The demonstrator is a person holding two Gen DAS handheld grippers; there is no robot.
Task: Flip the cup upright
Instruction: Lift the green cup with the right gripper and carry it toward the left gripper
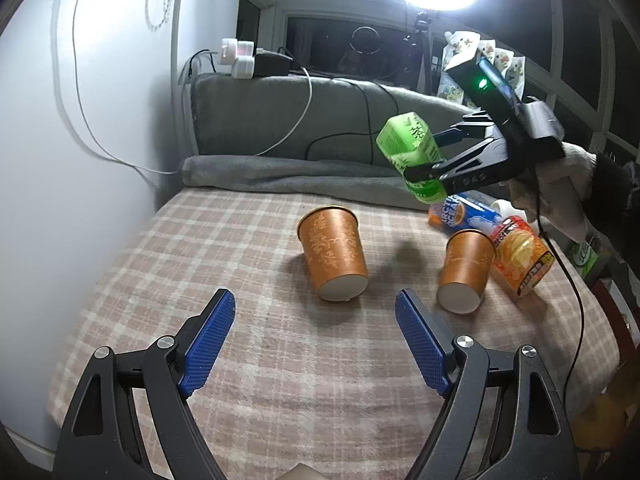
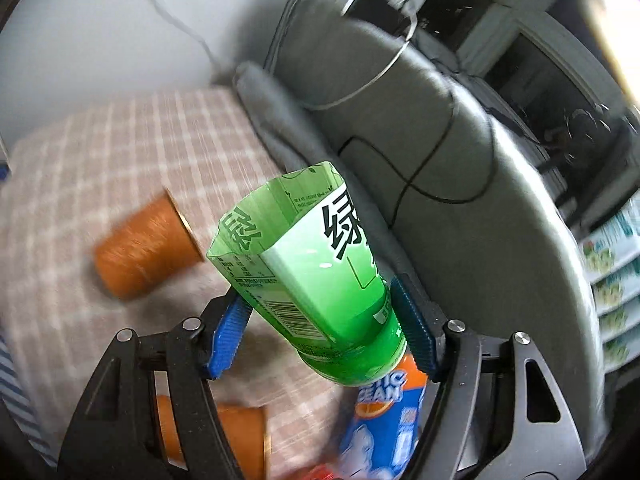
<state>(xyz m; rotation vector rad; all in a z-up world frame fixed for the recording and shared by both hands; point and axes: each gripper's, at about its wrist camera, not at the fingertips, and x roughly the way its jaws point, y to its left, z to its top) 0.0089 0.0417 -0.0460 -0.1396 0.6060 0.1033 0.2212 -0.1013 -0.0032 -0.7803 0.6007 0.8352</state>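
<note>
The right gripper [image 1: 430,174] is clamped on the lower body of a green cup [image 1: 412,152] cut from a bottle, holding it in the air above the checked blanket [image 1: 200,260], tilted with its open end pointing up and away, probably part-way through turning it upright. The left gripper [image 1: 316,344] hangs empty with its jaws spread wide, facing an orange paper cup [image 1: 334,254] lying on its side. A second orange cup [image 1: 466,276] lies near the drink cans [image 1: 520,256].
</note>
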